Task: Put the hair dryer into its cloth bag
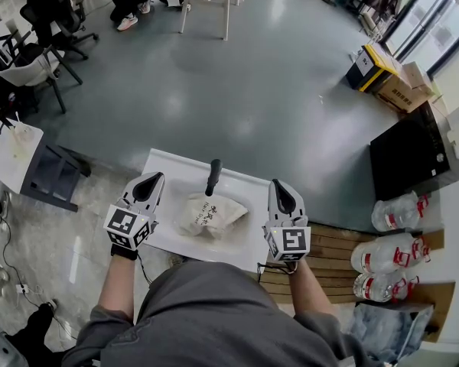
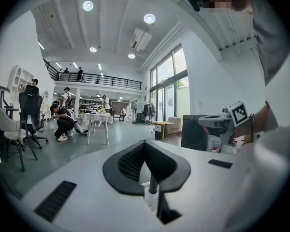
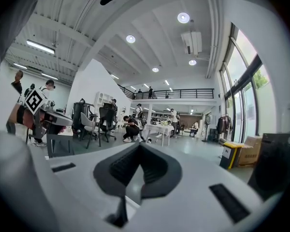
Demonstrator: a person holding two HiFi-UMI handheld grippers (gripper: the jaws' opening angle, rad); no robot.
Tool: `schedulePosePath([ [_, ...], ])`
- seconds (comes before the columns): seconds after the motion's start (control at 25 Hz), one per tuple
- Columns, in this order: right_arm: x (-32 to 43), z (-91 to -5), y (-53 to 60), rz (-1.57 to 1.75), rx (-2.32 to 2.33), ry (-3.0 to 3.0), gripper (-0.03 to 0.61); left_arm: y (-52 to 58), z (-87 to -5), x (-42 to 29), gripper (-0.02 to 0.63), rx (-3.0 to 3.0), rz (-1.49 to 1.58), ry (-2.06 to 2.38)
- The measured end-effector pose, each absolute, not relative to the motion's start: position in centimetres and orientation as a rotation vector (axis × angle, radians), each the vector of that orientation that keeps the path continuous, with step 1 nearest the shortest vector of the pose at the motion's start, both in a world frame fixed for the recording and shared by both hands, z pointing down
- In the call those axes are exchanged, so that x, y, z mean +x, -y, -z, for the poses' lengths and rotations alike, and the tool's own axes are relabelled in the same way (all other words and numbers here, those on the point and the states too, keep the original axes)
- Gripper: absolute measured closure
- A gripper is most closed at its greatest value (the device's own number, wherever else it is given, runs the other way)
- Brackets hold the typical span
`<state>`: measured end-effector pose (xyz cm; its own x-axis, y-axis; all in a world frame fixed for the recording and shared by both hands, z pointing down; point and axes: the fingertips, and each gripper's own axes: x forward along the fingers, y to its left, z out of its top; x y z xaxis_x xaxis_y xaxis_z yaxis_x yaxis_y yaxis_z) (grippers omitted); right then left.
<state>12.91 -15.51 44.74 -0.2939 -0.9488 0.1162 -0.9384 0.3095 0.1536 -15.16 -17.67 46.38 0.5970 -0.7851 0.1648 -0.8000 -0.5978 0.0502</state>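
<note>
White cloth bag (image 1: pixel 210 215) with dark print, lying crumpled on a white table (image 1: pixel 164 165); all positions below are given relative to this bag.

Hair dryer (image 1: pixel 213 177): only its black handle shows. It projects from the bag's far edge and points away from the person, while the rest is covered by the cloth.

Left gripper (image 1: pixel 154 179): held to the left of the bag, apart from it, tips about level with the bag's far edge. In the left gripper view its jaws (image 2: pixel 145 145) are pressed together with nothing between them.

Right gripper (image 1: pixel 280 186): held to the right of the bag, also apart from it, so that bag and handle lie between the two grippers. In the right gripper view its jaws (image 3: pixel 139 147) are likewise clenched and empty.

Neither gripper touches the bag or the handle.
</note>
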Motion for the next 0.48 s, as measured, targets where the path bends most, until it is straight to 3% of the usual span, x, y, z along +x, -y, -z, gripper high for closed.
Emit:
schedulePosePath([
  [0.48, 13.15, -45.04, 15.82, 0.075, 1.731, 2.388, 0.578, 17.88, -46.37, -14.79, 0.613, 2.699, -0.196, 1.345],
])
